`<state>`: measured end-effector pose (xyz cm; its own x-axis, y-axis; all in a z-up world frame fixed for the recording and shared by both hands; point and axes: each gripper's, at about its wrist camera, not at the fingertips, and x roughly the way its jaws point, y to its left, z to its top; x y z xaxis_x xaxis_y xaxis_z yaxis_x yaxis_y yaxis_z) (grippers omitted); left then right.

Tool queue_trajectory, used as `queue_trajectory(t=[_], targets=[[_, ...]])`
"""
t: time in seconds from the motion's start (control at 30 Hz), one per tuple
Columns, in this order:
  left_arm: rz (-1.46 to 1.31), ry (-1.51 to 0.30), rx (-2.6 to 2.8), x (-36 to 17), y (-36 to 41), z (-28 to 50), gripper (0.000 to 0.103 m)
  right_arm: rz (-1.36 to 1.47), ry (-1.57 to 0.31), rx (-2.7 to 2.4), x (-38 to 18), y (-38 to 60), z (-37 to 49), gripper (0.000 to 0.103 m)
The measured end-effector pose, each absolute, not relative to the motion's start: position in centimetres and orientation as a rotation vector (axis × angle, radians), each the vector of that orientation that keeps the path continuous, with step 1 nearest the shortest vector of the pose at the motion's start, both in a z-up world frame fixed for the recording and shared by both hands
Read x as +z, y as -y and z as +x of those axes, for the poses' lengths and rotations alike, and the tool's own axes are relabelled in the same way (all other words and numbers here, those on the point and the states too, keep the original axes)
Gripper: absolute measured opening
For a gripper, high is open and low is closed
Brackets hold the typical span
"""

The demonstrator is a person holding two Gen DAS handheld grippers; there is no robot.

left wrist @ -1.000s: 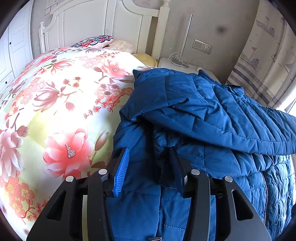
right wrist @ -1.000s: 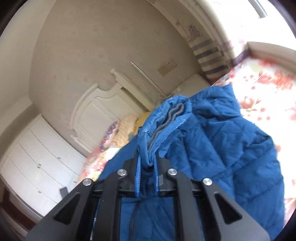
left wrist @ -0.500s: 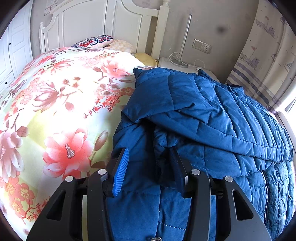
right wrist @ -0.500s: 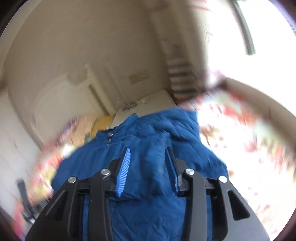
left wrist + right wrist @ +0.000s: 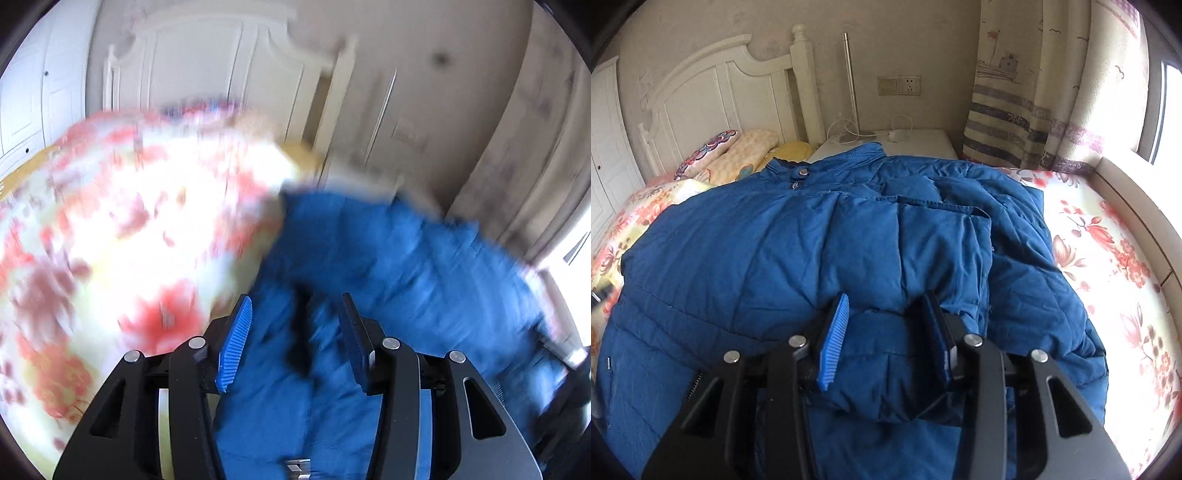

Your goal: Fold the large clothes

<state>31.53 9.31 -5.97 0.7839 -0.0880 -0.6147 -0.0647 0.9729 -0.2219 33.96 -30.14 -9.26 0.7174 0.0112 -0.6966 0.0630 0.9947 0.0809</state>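
Note:
A blue quilted jacket (image 5: 820, 251) lies spread on the floral bedspread (image 5: 1108, 251), collar toward the headboard, with one sleeve (image 5: 942, 236) folded across its front. My right gripper (image 5: 886, 314) is open and empty, just above the sleeve's near end. In the blurred left wrist view the jacket (image 5: 388, 258) lies ahead and to the right. My left gripper (image 5: 295, 314) is open and empty over the jacket's left edge.
A white headboard (image 5: 720, 92) and pillows (image 5: 738, 151) stand at the far end of the bed. A white bedside table (image 5: 916, 142) with a lamp pole and cables is behind the collar. Striped curtains (image 5: 1034, 110) and a window ledge lie to the right.
My right gripper let go of the jacket's zipper edge, opened, and now hovers over the folded sleeve. My left gripper, still open, has lifted and is moving fast, blurring its view.

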Motion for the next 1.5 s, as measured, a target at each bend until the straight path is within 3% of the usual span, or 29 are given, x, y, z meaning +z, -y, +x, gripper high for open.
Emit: queue_trajectory(t=[0.03, 0.07, 0.1, 0.17, 0.27, 0.37, 0.43, 0.53, 0.73, 0.87, 0.93, 1.23, 1.4, 1.5], targets=[[-0.216, -0.637, -0.030, -4.0, -8.5, 31.5, 0.047, 0.094, -0.771, -0.032, -9.3, 30.1, 33.9, 0.041], [-0.191, -0.632, -0.048, -2.9, -7.9, 31.8, 0.056, 0.083, -0.771, -0.037, -9.2, 30.0, 33.9, 0.041], [-0.156, -0.633, -0.072, -1.9, -6.8, 32.4, 0.073, 0.079, -0.771, -0.039, -9.3, 29.8, 33.9, 0.041], [-0.068, -0.629, -0.095, -1.0, -4.5, 33.7, 0.088, 0.078, -0.769, -0.040, -9.3, 29.6, 33.9, 0.041], [0.055, -0.709, -0.111, -3.2, -1.1, 36.5, 0.088, 0.087, -0.768, -0.036, -9.3, 29.6, 33.9, 0.041], [0.072, -0.869, -0.087, -8.8, -0.1, 38.8, 0.088, 0.086, -0.768, -0.036, -9.3, 29.6, 33.9, 0.041], [0.109, -0.858, -0.087, -10.7, 0.2, 38.6, 0.089, 0.084, -0.767, -0.035, -9.3, 29.5, 33.8, 0.041], [0.112, -0.897, -0.088, -9.8, 0.2, 38.5, 0.088, 0.086, -0.768, -0.034, -9.3, 29.6, 33.8, 0.041], [0.057, -0.786, -0.119, -3.8, 0.8, 40.5, 0.090, 0.082, -0.768, -0.037, -9.2, 29.6, 33.9, 0.041], [0.062, -0.949, -0.075, -7.3, 1.9, 46.2, 0.090, 0.087, -0.767, -0.034, -9.2, 29.5, 33.8, 0.041], [0.033, -1.057, -0.062, -10.2, 2.0, 47.9, 0.096, 0.092, -0.765, -0.031, -9.2, 29.5, 33.8, 0.041], [0.077, -0.851, -0.115, -5.7, 8.0, 44.7, 0.096, 0.117, -0.762, -0.013, -9.3, 29.9, 33.8, 0.043], [0.242, -0.901, -0.211, -9.8, 15.2, 45.2, 0.099, 0.123, -0.759, -0.011, -9.3, 29.9, 33.8, 0.044], [0.240, -0.860, -0.204, -10.8, 15.2, 44.9, 0.099, 0.129, -0.759, -0.005, -9.3, 29.9, 33.8, 0.045]])
